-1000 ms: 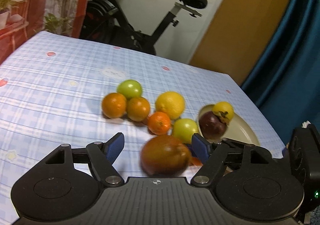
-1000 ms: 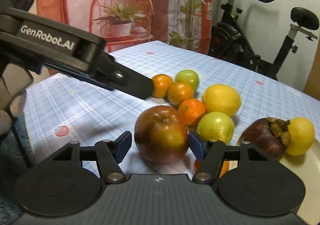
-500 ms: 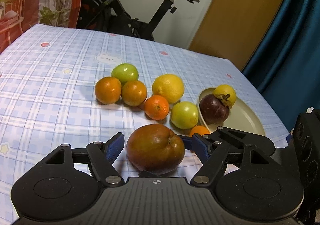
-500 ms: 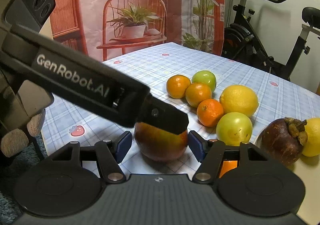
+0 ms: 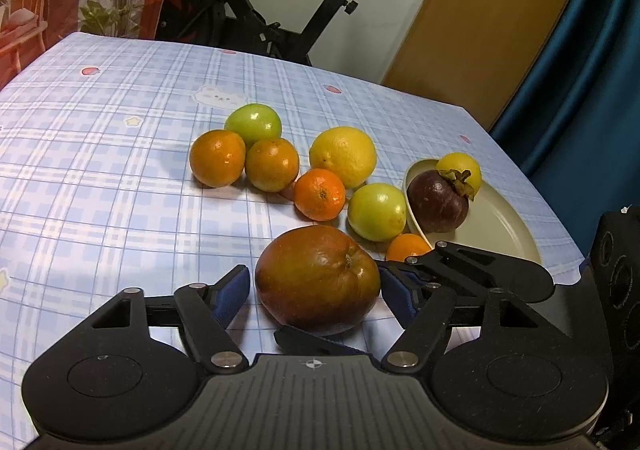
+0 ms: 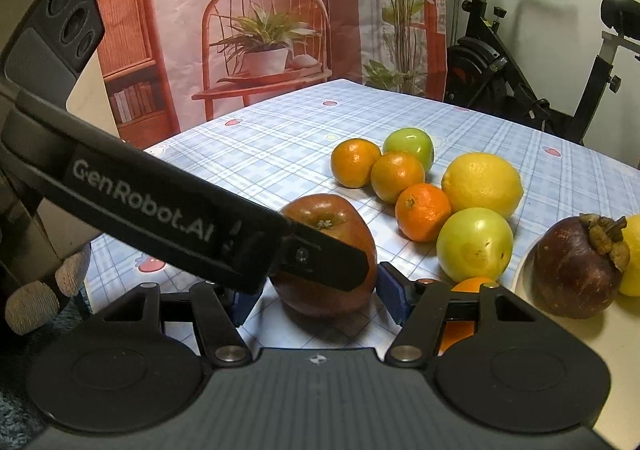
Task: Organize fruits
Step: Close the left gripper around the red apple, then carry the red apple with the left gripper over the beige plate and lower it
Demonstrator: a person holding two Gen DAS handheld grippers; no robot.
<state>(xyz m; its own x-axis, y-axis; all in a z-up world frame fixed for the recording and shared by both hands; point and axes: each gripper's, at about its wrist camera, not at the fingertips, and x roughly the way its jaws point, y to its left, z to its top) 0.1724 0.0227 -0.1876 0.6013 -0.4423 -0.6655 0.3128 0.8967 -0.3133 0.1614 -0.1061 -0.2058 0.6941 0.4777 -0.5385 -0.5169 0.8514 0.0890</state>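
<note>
Jaws of both grippers bracket one big red-brown round apple (image 5: 317,280) sitting on the blue checked table (image 5: 100,186).
Left gripper (image 5: 316,292) is closing, pads apart from the skin; right gripper (image 6: 316,296) stands open around it too.

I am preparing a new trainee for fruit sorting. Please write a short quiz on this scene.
1. True or false: the mangosteen lies on the plate.
2. How many green fruits lie on the tablecloth?
3. Which fruit lies nearest the camera in both views? A banana, B apple, C pear.
Key: 1 true; 2 two; 3 B.
</note>
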